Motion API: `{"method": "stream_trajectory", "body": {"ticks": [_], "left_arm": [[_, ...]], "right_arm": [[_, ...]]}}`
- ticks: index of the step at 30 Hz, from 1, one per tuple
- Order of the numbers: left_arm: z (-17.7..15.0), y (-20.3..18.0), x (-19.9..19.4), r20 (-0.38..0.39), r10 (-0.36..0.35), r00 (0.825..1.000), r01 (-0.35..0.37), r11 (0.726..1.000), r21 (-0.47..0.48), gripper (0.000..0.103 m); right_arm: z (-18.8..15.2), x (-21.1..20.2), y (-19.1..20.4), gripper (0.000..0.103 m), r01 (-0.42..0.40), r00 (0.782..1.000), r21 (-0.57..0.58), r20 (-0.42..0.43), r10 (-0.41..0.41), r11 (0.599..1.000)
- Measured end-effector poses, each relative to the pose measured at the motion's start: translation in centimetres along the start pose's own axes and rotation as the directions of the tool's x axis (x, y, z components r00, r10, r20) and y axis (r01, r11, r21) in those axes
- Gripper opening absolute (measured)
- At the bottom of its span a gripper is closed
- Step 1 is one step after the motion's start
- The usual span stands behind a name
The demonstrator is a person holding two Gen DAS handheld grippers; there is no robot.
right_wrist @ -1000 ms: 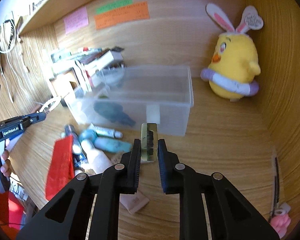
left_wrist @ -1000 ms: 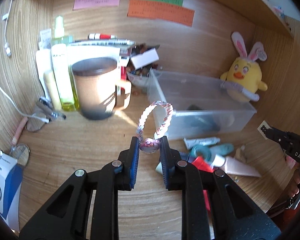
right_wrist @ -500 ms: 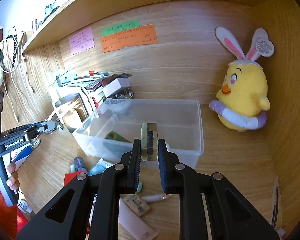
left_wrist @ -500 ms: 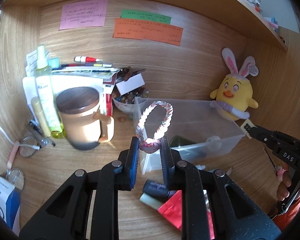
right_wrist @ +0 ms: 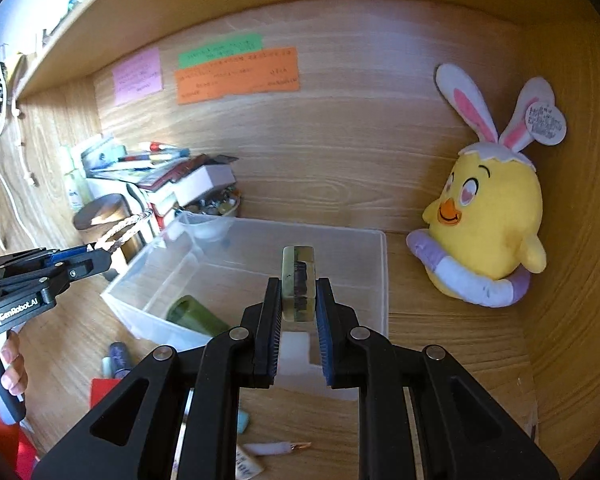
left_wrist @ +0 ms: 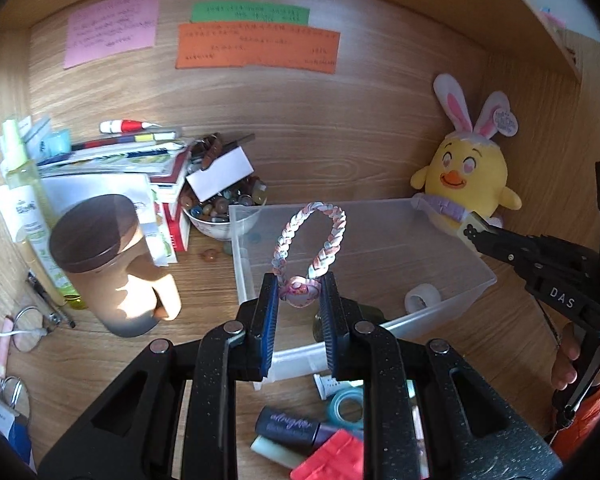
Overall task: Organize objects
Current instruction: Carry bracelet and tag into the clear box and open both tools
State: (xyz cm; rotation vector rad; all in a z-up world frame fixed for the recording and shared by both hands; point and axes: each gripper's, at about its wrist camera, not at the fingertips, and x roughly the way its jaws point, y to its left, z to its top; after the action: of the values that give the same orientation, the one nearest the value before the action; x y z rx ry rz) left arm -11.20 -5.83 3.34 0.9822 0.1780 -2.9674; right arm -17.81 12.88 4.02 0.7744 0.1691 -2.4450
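Both my grippers are holding something over the clear box.

My left gripper (left_wrist: 299,294) is squeezed tight on the pink bead of a braided loop (left_wrist: 312,236), and the loop stands up above the fingers. My right gripper (right_wrist: 299,296) is pinched on a small yellow-green block (right_wrist: 298,280). Both hang over the clear box (right_wrist: 380,280), which sits on the wooden desk (right_wrist: 440,340). A green tube (right_wrist: 196,316) lies inside the box. A yellow chick toy (right_wrist: 488,232) sits just beside it, on the right.
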Motion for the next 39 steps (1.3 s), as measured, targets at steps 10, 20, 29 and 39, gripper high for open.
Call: {"method": "stream_trajectory", "body": {"ticks": [10,20,29,39], "left_arm": [[0.7,-0.2,4.9,-0.109,0.012,0.994,-0.010,1.000,0.018,0.020],[0.6,-0.2,7.2,-0.152,0.026,0.988,-0.022,0.999,0.025,0.020],[0.5,-0.6,8.1,-0.182,0.037,0.983,-0.029,0.998,0.048,0.020],[0.6,-1.0,7.0,-0.178,0.026,0.984,-0.018,0.999,0.046,0.036]], "right_arm": [[0.0,4.7,-0.2,0.015,0.016,0.992,-0.042,-0.123,-0.022,0.999],[0.0,9.1,1.7,0.015,-0.055,0.970,-0.089,-0.239,0.033,0.994],[-0.1,10.9,2.7,0.015,-0.088,0.958,-0.095,-0.282,0.058,0.992],[0.2,10.7,2.8,0.015,-0.092,0.952,-0.099,-0.300,0.059,0.991]]}}
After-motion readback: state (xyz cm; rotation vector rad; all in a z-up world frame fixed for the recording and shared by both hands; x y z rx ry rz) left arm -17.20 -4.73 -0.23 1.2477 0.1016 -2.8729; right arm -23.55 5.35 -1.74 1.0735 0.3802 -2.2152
